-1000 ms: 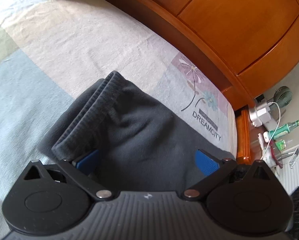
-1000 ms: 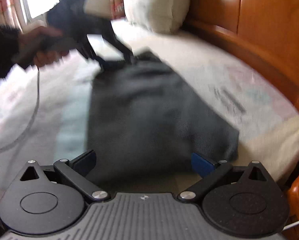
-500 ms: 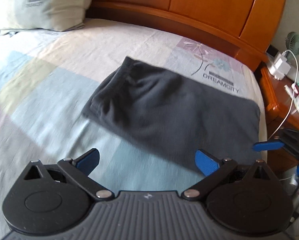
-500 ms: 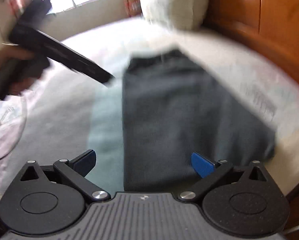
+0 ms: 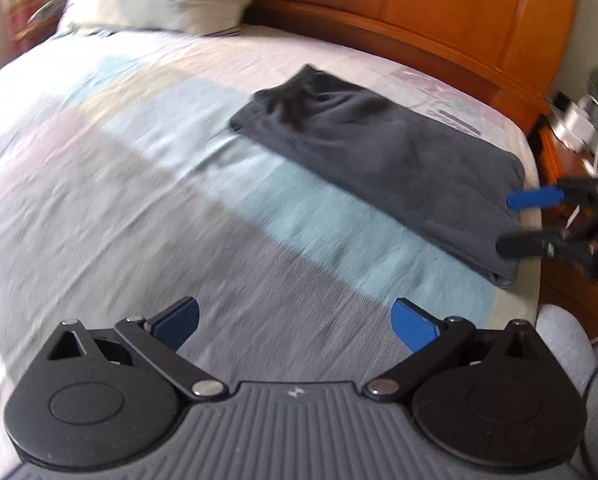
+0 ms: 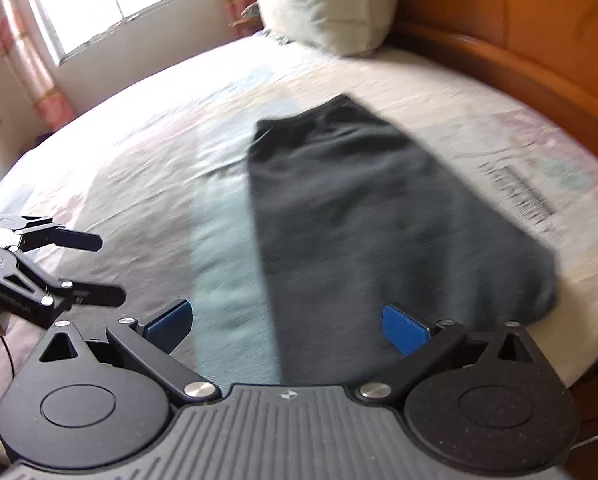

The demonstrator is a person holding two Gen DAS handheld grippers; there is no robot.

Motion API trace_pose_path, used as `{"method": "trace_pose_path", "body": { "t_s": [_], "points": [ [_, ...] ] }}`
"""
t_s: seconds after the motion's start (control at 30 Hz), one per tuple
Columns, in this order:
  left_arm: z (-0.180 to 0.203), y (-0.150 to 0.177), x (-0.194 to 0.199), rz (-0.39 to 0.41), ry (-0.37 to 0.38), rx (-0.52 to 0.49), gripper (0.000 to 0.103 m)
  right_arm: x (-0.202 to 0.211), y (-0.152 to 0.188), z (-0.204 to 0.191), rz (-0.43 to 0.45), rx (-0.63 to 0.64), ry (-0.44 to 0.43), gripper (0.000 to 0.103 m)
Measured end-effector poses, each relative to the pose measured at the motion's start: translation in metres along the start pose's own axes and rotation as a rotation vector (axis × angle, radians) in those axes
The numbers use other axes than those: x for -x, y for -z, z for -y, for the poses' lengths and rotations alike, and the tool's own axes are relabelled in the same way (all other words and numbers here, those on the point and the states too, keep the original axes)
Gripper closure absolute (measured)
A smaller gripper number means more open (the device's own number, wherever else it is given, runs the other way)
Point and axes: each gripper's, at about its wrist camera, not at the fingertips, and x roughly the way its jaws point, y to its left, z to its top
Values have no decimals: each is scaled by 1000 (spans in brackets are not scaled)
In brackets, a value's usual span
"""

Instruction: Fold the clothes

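A dark grey folded garment (image 5: 383,160) lies flat on the bed near the headboard side; it also shows in the right wrist view (image 6: 363,208). My left gripper (image 5: 295,322) is open and empty, held back from the garment over the sheet. It also shows at the left edge of the right wrist view (image 6: 95,266). My right gripper (image 6: 285,326) is open and empty, just above the garment's near end. It also shows at the right edge of the left wrist view (image 5: 511,224), beside the garment's corner.
The bed sheet (image 5: 139,184) has pastel patches. A pillow (image 6: 323,4) leans on the wooden headboard (image 5: 439,12). A nightstand (image 5: 571,160) with a charger, cable and small fan stands right of the bed. A window (image 6: 111,0) is at the far side.
My left gripper let go of the garment's waistband and pulled back and up away from it. My right gripper also drew back. The garment stays flat on the bed.
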Motion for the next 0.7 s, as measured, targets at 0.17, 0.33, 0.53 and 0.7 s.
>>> {"method": "trace_pose_path", "body": {
  "t_s": [0.17,0.33,0.53,0.7],
  "points": [
    [-11,21,18,18,-45,58,1,-10,7,-14,-37,45,39,0],
    [-14,44,31,26,-93,102,1,-3,1,-17,-26,43,49,0],
    [-7,66,40,33,-133,124,1,1,-4,-14,0,62,83,0],
    [-4,78,46,26,-156,138,1,5,-17,9,81,44,153,0]
  ]
}}
